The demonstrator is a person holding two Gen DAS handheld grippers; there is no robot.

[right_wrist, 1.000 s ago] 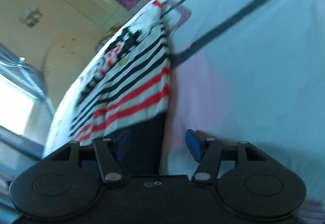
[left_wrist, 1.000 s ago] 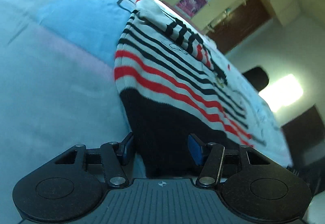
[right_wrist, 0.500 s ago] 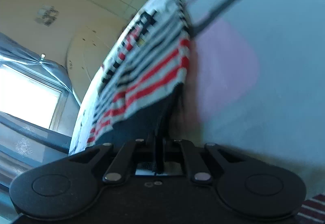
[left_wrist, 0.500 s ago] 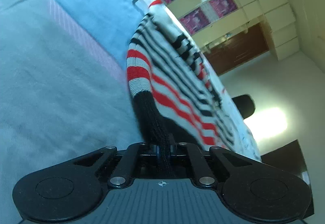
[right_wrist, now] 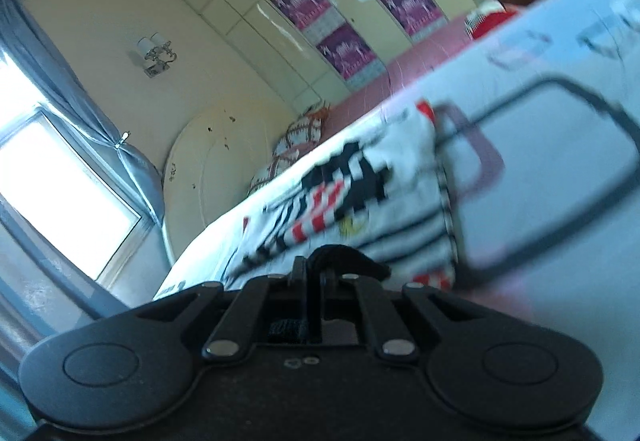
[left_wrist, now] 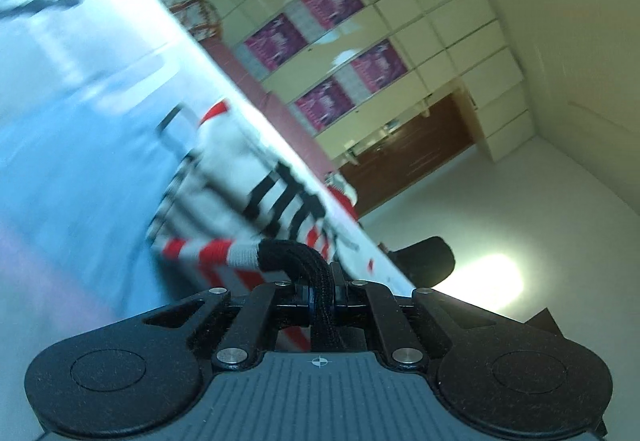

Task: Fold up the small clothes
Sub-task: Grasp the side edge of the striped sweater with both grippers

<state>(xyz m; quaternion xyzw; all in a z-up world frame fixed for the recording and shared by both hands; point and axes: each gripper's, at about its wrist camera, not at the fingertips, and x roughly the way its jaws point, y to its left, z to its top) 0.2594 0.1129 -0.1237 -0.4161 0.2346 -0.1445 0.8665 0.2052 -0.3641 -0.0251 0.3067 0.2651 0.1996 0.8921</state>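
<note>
A small knitted sweater, white with black and red stripes and a black hem, lies on a pale blue bedsheet. My left gripper is shut on the black hem and holds it lifted, folded toward the sweater's far end. The sweater also shows in the right wrist view. My right gripper is shut on the other hem corner, also raised above the sweater's body.
The bedsheet has dark printed outlines. Beyond the bed stand a tiled wall with purple posters, a brown door, a curved headboard, patterned pillows and a bright window.
Both grippers closed on the black hem, then lifted it and carried it forward over the sweater. The striped part now bends under the raised hem.
</note>
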